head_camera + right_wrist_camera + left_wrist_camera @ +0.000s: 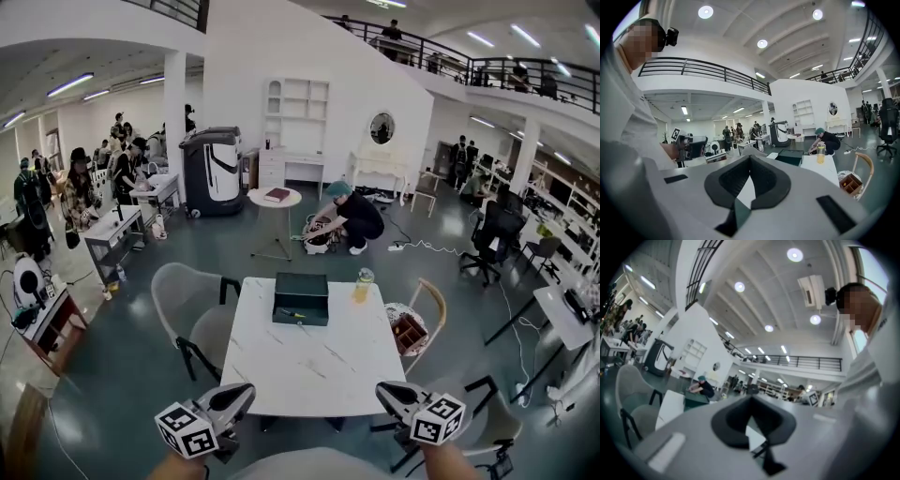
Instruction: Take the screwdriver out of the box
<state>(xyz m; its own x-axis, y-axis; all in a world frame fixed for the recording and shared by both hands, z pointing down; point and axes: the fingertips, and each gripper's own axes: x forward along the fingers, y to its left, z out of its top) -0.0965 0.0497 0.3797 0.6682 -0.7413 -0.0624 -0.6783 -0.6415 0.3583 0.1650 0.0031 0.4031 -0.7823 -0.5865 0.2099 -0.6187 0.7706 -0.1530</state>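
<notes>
A dark green box stands at the far middle of the white marble table, its lid down as far as I can tell; a small yellow speck shows at its front edge. No screwdriver can be made out. My left gripper and right gripper hover at the table's near edge, well short of the box, both shut and holding nothing. In the left gripper view the closed jaws point past the box. In the right gripper view the box lies beyond the closed jaws.
A bottle of yellow liquid stands right of the box. A grey chair is at the table's left; a wooden chair at its right carries a brown compartment box. Beyond are a small round table and a crouching person.
</notes>
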